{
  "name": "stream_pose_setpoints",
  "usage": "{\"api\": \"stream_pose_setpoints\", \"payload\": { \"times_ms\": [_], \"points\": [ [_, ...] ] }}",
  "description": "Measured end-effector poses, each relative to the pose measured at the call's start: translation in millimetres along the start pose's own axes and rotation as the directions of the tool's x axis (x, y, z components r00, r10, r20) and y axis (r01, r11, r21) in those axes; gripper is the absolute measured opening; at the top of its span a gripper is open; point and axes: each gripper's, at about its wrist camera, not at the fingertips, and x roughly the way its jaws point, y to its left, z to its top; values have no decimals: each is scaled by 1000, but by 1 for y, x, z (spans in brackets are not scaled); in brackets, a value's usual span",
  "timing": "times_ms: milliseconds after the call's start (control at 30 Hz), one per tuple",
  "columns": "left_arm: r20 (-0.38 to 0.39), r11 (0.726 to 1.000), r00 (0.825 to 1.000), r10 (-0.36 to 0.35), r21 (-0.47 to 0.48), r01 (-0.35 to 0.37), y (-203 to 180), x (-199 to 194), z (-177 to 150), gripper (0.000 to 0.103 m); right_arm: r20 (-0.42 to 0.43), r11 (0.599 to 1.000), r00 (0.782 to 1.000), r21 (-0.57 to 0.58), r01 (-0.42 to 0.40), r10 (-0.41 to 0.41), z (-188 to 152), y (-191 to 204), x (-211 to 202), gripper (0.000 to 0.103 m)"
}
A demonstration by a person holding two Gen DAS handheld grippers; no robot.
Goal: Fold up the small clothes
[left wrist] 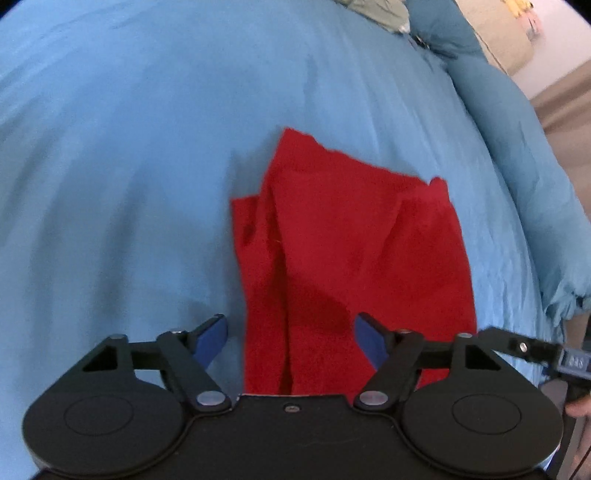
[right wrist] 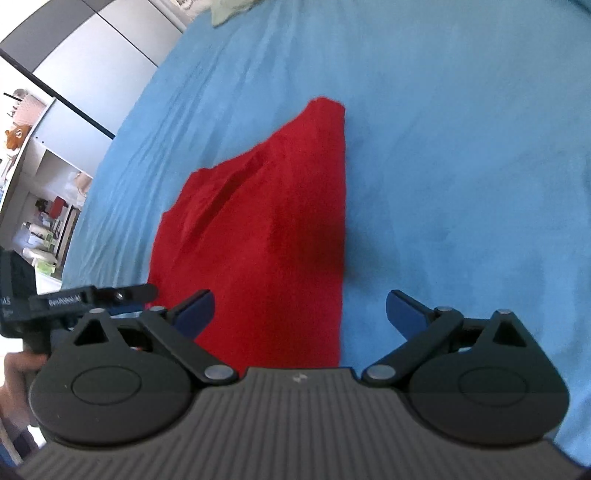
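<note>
The red cloth [left wrist: 343,251] lies on the blue bed cover [left wrist: 129,166], rumpled rather than flat. In the left wrist view it shows several lengthwise creases, a layer doubled over along its left side, and an uneven far edge with one corner pointing away from me. In the right wrist view the same red cloth [right wrist: 266,229] tapers toward a far corner, with a diagonal ridge across its upper left portion.

My left gripper [left wrist: 291,339] hangs over the near end of the cloth. Its jaws stand wide apart and hold nothing. The left blue pad [left wrist: 212,338] is over the bed cover just beside the cloth's left edge; the right pad is over the red fabric. Whether either pad touches the surface, I cannot tell.

My right gripper [right wrist: 299,314] is likewise spread wide and empty. Its left pad [right wrist: 195,310] is over the cloth; its right pad is over bare blue cover, beyond the cloth's straight right edge.

Each gripper appears at the edge of the other's view, so the two are side by side at the cloth's near end.

Beyond the cloth, a pale green fabric item [left wrist: 376,13] lies at the far end of the bed. A shelving unit [right wrist: 48,206] with assorted items stands off the left side of the bed.
</note>
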Motion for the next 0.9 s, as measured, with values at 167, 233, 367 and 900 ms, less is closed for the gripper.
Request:
{"api": "stream_pose_setpoints", "payload": {
  "times_ms": [167,233,367,900],
  "points": [
    [10,999,1000,9,37,-10,-7,16,3,78,-44,1000,999,15,-23,24,1,-5,26,89],
    [18,1000,1000,4,17,-5,-4,17,3,77,-48,999,998,29,-40,42,0,-5,32,87],
    [18,999,1000,4,37,-4,-11,17,4,48,-37,999,998,16,-42,42,-3,2,31,67],
    [164,983,986,22,175,-51,-69,-112,-53,19,56,991,994,-107,-86,92,-34,69,-76,40]
  ]
}}
